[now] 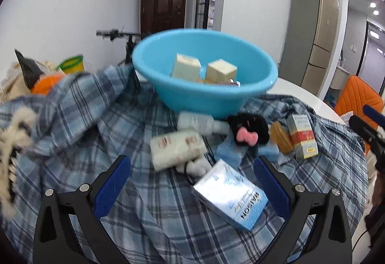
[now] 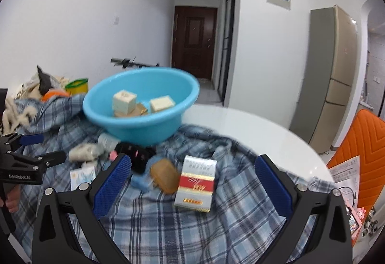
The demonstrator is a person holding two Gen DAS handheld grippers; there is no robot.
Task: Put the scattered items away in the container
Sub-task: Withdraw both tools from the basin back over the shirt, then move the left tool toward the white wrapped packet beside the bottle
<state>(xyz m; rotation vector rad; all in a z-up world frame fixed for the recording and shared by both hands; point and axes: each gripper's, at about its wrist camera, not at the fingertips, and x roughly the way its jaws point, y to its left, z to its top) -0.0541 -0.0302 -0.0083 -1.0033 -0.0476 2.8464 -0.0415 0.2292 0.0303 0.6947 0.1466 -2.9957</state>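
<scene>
Both grippers, left gripper (image 1: 192, 177) and right gripper (image 2: 193, 176), are wide apart holding nothing; blue bowl (image 1: 240, 95) has some boxes, but silver-blue box (image 1: 231, 194), red-striped box (image 2: 195, 185) and bottles near it wait.

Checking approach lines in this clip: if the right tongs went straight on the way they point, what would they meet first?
Most likely the red-and-white box lying on the plaid cloth, centred between the open right tongs. The amber soap bar sits just beside it; depth is uncertain.

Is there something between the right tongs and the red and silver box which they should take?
Nothing visible. The right tongs are open, and the red and silver box lies on the plaid cloth directly ahead; the amber soap only touches its left side.
</scene>
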